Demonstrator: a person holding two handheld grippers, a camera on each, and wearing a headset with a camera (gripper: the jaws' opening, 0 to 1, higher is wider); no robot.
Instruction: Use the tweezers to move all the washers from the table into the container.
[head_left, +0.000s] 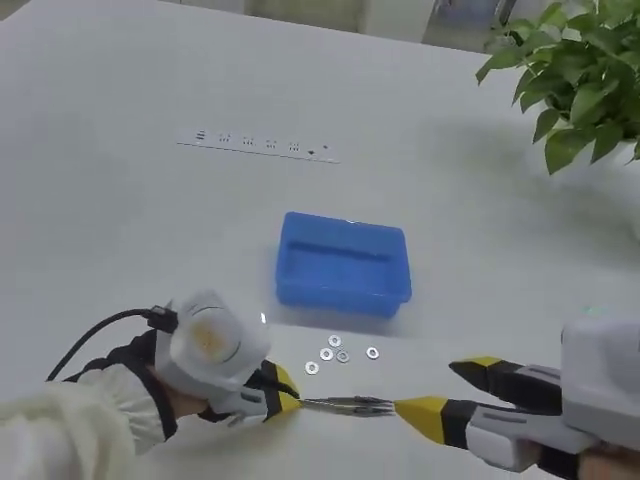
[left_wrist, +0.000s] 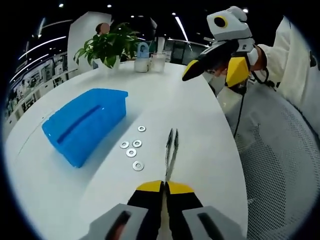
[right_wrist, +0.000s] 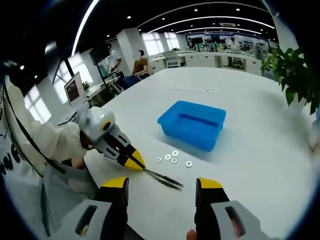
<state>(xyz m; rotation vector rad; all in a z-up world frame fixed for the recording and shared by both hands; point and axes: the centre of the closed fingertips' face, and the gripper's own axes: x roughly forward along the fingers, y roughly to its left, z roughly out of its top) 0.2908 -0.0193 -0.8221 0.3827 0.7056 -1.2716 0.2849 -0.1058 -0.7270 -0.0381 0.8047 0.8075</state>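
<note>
Left gripper was seen clamped on the tweezers, long axis straight ahead. Washers were noted on the worktop just left of the tips, container beyond. Right gripper was held apart, empty.

Rear end of tweezers hidden between left gripper tips. Head view: plant cut off by top and right edges.

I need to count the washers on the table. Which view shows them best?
The left gripper view: five washers lie close and well separated beside the blue container. The head view shows them smaller, before the container; the right gripper view shows them smallest, beyond the tweezers.
</note>
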